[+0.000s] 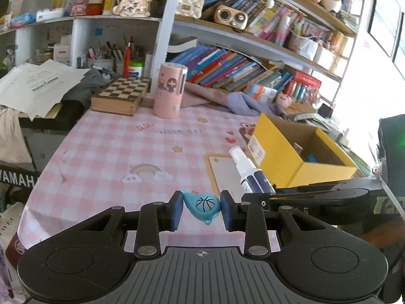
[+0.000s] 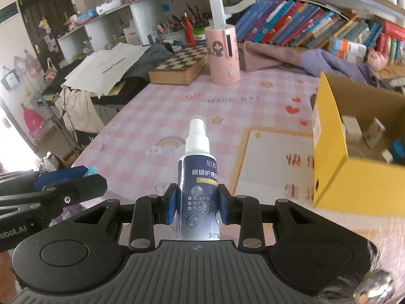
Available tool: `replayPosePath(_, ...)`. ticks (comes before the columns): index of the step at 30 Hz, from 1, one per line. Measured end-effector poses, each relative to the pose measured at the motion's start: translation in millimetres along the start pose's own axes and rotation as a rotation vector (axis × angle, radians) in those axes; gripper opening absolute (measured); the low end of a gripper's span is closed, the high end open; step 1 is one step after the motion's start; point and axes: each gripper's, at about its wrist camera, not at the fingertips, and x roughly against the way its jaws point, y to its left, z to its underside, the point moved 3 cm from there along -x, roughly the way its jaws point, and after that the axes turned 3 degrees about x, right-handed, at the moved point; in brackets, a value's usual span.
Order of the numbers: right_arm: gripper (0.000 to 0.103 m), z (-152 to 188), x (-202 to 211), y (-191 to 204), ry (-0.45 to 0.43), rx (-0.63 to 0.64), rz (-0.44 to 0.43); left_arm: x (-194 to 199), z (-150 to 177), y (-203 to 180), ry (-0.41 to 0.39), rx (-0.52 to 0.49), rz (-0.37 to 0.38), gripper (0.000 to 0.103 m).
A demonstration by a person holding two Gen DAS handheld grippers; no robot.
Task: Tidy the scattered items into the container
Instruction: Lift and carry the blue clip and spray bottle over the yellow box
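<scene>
Both wrist fisheyes sit close behind own fingers, angled down across pink checked tablecloth (image 1: 106,152) toward bookshelves (image 2: 316,30); both catch yellow box (image 1: 283,162).

A pink checked tablecloth (image 1: 106,152) bears a yellow box (image 1: 291,167), pink canister (image 1: 169,91), chessboard case (image 1: 119,96) and, seemingly, rumpled cloth (image 1: 227,98).

A tabletop (image 1: 106,152) under a pink checked cloth runs back to white shelves (image 1: 167,25) crammed with leaning books (image 1: 222,68), a pen pot (image 1: 101,60) and plush toys. A folded chessboard (image 1: 119,96) and a pink canister (image 1: 169,91) stand at the far edge, papers (image 1: 38,86) piled to the left. A dark door (image 2: 43,12) stands left; strong daylight floods in from the right (image 1: 359,96)
</scene>
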Motion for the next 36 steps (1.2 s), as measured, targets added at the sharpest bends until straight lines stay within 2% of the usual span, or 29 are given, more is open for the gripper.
replayPosePath(7,0.030,31.5,21.1,-3.7,0.004,-0.036,0.050,2.2,13.0,-11.2,0.032,-0.011,0.041,0.030)
replayPosePath(23,0.030,88.6,66.2,-47.8,0.006,-0.227,0.216,-18.1,29.2,-57.5,0.120,-0.108,0.194,0.030)
replayPosePath(36,0.030,112.0,92.1,-66.1,0.003,-0.307,0.305,-29.0,38.6,-87.6,0.167,-0.165,0.277,0.030)
